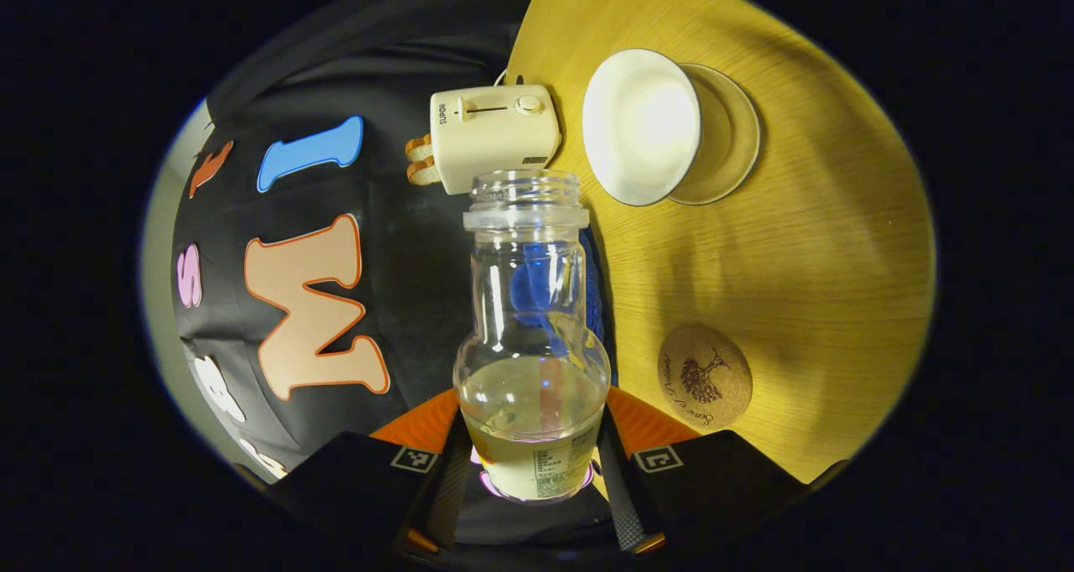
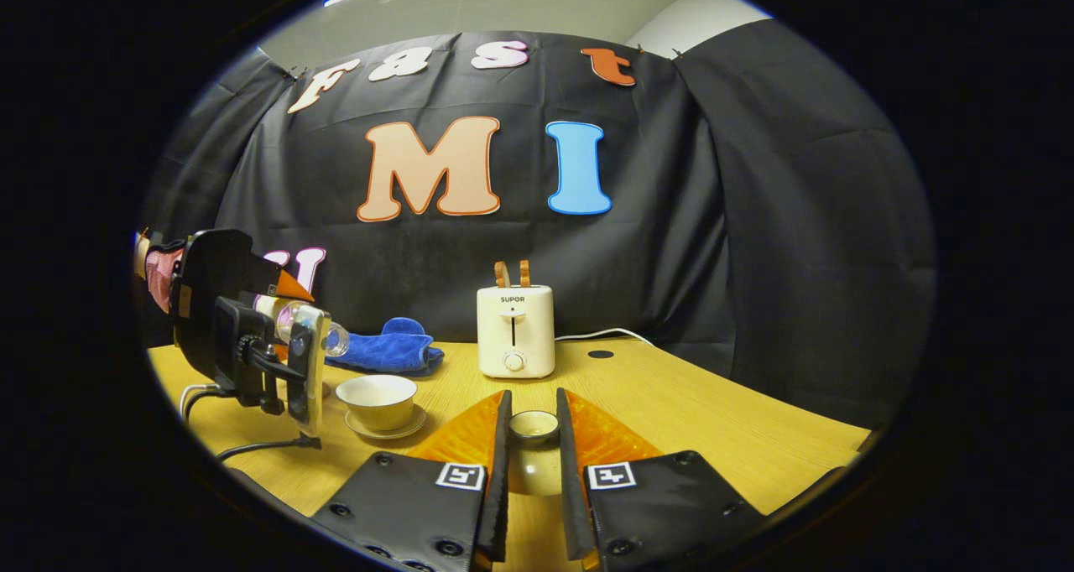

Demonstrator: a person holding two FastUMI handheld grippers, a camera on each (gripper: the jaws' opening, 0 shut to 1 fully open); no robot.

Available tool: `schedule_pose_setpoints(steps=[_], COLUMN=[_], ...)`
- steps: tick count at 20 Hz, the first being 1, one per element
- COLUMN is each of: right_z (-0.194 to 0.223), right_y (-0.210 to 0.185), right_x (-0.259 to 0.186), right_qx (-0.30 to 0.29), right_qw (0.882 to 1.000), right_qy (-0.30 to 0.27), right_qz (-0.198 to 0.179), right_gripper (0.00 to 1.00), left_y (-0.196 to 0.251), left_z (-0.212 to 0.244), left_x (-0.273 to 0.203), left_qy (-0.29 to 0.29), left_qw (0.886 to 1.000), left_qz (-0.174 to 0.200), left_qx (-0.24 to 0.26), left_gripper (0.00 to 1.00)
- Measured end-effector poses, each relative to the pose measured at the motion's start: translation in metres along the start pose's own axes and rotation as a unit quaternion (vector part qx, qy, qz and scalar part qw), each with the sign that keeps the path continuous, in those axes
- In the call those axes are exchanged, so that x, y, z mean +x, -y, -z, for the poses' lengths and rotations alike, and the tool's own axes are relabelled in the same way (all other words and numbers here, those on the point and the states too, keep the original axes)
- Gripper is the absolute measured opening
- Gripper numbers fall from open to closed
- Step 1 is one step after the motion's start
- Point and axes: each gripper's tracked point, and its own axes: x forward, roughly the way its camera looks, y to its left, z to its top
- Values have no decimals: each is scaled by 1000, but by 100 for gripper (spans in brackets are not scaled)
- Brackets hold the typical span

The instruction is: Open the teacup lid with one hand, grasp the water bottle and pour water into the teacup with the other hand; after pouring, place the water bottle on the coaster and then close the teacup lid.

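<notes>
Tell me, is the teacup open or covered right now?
Open: the teacup sits on its saucer with a bare rim, and the right gripper holds the lid off to the side.

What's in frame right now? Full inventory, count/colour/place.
water bottle: 1, clear, part full, tipped toward the cup, in left gripper
teacup: 1, white, on saucer, open
saucer: 1, pale, on table
teacup lid: 1, pale, in right gripper
coaster: 1, cork, on table
toaster: 1, cream, by the wall, bread in slots
cloth: 1, blue, left of toaster
table: 1, wood
left gripper: shut on bottle
right gripper: shut on lid
</notes>
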Motion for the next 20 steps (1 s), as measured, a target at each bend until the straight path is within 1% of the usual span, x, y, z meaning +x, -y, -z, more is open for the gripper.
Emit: schedule_pose_setpoints(steps=[4,10,16,20], right_z=[0,0,0,0], right_y=[-1,-1,0,0], right_x=[1,0,1,1], right_qx=[0,0,0,0], right_qw=[1000,1000,1000,1000], right_qy=[0,0,-1,0], right_qz=[0,-1,-1,-1], right_gripper=[29,30,29,29], left_y=[-2,-1,-9,-8], left_z=[1,-4,-5,-6], left_x=[2,0,-2,-3], left_qy=[-8,-10,-14,-15], left_qw=[999,998,992,988], left_qz=[0,1,-9,-16], left_qx=[33,65,124,153], left_gripper=[69,69,69,69])
